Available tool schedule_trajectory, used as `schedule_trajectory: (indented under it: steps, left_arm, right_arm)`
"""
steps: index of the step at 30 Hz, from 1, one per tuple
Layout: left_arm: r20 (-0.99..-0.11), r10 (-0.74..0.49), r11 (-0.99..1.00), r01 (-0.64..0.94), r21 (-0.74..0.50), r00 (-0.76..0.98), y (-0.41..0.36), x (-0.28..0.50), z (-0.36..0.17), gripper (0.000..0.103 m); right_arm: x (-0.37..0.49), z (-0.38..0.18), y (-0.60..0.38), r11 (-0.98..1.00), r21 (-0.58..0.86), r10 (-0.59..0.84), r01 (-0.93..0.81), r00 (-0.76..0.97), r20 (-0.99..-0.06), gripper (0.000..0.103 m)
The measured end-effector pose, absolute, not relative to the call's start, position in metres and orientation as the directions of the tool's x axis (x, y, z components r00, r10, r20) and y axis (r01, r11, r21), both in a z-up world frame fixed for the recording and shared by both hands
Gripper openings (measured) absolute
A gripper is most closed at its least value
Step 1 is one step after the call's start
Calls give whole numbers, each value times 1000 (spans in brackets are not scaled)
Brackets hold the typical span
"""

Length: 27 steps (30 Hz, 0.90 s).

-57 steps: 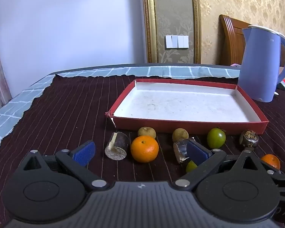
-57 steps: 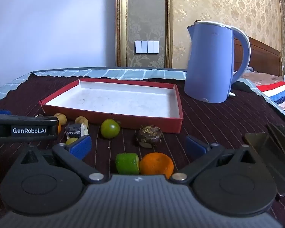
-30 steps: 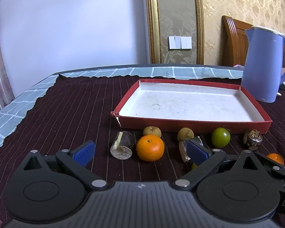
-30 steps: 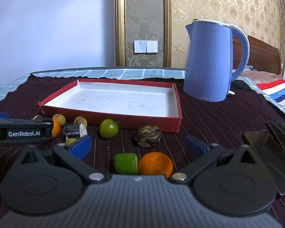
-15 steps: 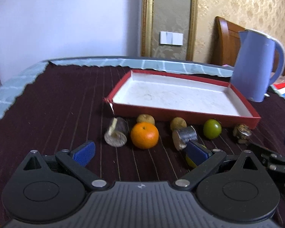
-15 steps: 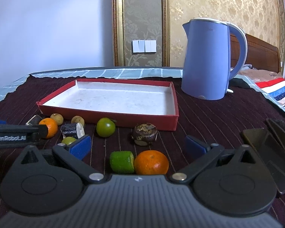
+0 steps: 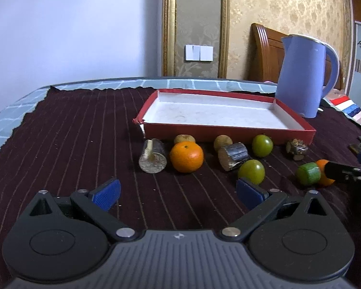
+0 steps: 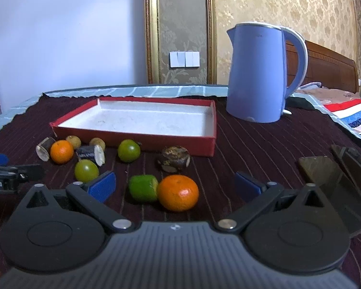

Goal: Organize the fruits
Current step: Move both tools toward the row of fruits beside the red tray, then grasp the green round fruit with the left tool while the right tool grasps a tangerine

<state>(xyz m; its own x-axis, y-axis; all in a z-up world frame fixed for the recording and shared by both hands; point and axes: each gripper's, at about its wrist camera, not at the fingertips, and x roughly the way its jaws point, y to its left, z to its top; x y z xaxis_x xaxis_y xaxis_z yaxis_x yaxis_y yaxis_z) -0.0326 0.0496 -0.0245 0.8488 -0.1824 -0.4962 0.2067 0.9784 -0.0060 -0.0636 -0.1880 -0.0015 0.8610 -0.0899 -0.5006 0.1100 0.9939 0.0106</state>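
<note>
- My left hand-held gripper (image 7: pixel 178 191): jaws spread wide, holding nothing, low over the dark striped cloth (image 7: pixel 72 130) on the bench, on the near side of the red tray (image 7: pixel 228 131).
- My right hand-held gripper (image 8: pixel 174 185): jaws likewise wide and empty; an orange (image 8: pixel 178 192) and a green cut piece (image 8: pixel 143 187), touching each other, lie between its blue pads (image 8: pixel 102 185).
- Red tray: white inside, nothing in it; all fruit lies on the cloth along its near wall.
- Row just before the tray's near wall, left wrist view: a second orange (image 7: pixel 186 153), two small brown fruits (image 7: pixel 184 139), a green round fruit (image 7: pixel 262 145), a dark knobbly fruit (image 7: pixel 296 148).
- Two dark cut stalk pieces (image 7: pixel 152 160) flank the second orange; another green round fruit (image 7: pixel 251 171) lies nearer me than the row.
- Blue kettle (image 8: pixel 258 77): upright beyond the tray's right end.
</note>
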Motion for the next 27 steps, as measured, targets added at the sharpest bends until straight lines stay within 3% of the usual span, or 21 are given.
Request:
schedule_trajectory:
  steps: [7, 18, 27]
  left_arm:
    - [-475, -239, 965, 261, -21, 847, 33, -37, -20, 103]
    - [-517, -163, 970, 233, 72, 840, -11, -21, -29, 103]
    - [-542, -189, 966, 255, 49, 819, -28, -14, -29, 103]
  right_arm:
    - [-68, -3, -195, 992, 1, -109, 126, 857, -503, 103]
    - [-67, -9, -197, 991, -20, -124, 133, 847, -518, 103]
    - [-71, -6, -201, 987, -70, -162, 147, 853, -497, 103]
